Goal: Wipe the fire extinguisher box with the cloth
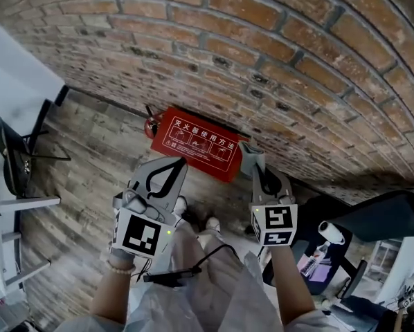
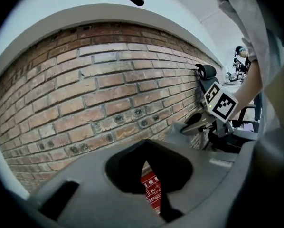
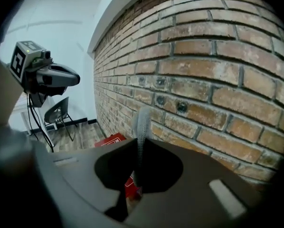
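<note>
The red fire extinguisher box [image 1: 196, 144] lies on the wooden floor against the brick wall [image 1: 276, 54]; a strip of it shows through the jaws in the left gripper view [image 2: 152, 194] and its top shows in the right gripper view [image 3: 111, 139]. My right gripper [image 1: 250, 156] is held above the box's right end, shut on a grey cloth [image 3: 142, 127] that sticks up between its jaws. My left gripper [image 1: 175, 164] hovers over the box's near edge, jaws together, with nothing in them.
A black extinguisher handle [image 1: 150, 122] pokes out at the box's left end. A black chair [image 1: 13, 154] and white furniture [image 1: 16, 81] stand at the left. A desk with a spray bottle [image 1: 329, 232] is at the lower right.
</note>
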`<state>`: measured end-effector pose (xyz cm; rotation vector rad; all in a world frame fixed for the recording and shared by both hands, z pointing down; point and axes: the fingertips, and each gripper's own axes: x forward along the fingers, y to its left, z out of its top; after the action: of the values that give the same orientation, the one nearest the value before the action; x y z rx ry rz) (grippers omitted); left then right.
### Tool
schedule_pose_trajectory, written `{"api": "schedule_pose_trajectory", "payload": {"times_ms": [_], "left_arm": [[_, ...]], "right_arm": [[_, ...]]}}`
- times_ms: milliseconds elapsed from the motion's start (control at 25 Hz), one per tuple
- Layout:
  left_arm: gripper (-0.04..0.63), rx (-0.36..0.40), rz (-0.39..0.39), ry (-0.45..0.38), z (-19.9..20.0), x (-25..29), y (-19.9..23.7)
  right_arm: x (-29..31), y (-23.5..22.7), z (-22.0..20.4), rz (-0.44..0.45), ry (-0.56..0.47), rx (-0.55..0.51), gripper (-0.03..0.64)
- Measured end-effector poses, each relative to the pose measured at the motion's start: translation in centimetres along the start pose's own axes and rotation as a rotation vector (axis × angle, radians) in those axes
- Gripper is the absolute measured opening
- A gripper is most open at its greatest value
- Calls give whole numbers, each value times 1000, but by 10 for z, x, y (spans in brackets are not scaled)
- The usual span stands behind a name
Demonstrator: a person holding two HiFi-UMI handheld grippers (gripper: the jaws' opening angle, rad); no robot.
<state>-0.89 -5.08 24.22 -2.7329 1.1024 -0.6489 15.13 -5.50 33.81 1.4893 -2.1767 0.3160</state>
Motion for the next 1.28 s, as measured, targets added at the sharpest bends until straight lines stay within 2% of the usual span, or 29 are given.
{"api": "schedule_pose_trajectory", "payload": {"times_ms": [360,560,760,1000,1280], "left_arm": [[-3,40,31,-30,42,-27,11],[-3,30,45,-56,59,-39,12],[-3,35,92,-92,77,-52,21],[-3,49,111,-117,87,-60,27],[-3,51,126,-129,89,-64,28]], "right_arm": [[-45,2,58,-4,-91,-58,18],[-64,6,81,11,-129,-75,18],[-76,8,105,5,-171,-90,18],[-81,14,122,9,-197,-139,18],[-85,16,131,2,-214,-148,18]]}}
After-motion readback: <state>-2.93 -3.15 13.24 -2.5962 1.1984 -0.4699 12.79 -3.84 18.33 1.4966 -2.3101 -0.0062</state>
